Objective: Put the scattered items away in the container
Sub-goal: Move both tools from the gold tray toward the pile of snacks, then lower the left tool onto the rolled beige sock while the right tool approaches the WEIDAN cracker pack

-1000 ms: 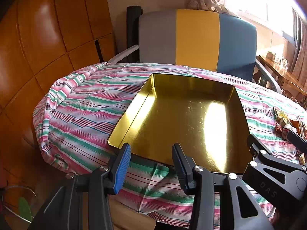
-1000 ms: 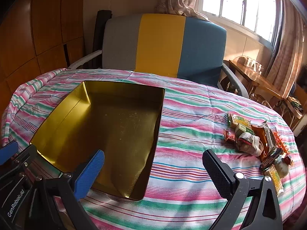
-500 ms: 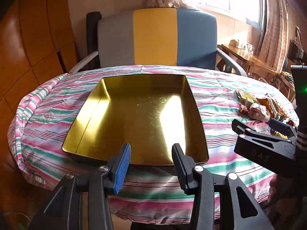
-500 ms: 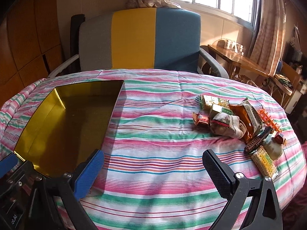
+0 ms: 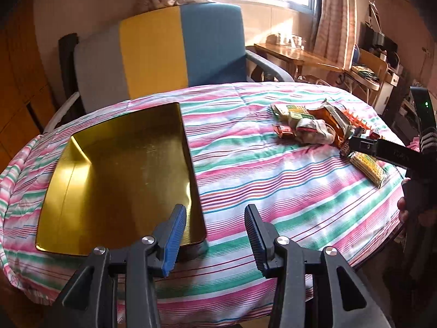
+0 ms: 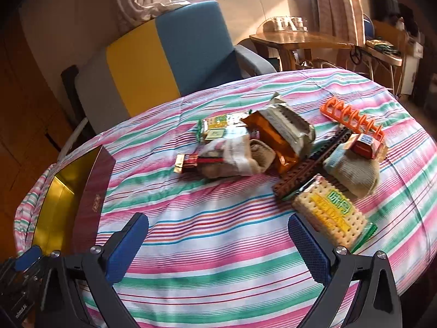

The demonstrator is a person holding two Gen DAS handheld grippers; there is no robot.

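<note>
Left view shows whole tin [image 5: 120,180]; right view shows pile [image 6: 273,147] close. Both grippers [image 5: 213,235] [image 6: 218,248] spread, empty; views panned right since earlier.

One gold tin [image 5: 120,175] sits on one striped tablecloth [image 6: 218,235]. The pile holds two socks [image 6: 352,175] — one cracker packet [image 6: 330,216], one orange bag [image 6: 275,142], one orange rack [image 6: 352,120] and one brown brick strip [image 6: 303,172]. The small wrapped sweets — too jumbled to count.
</note>
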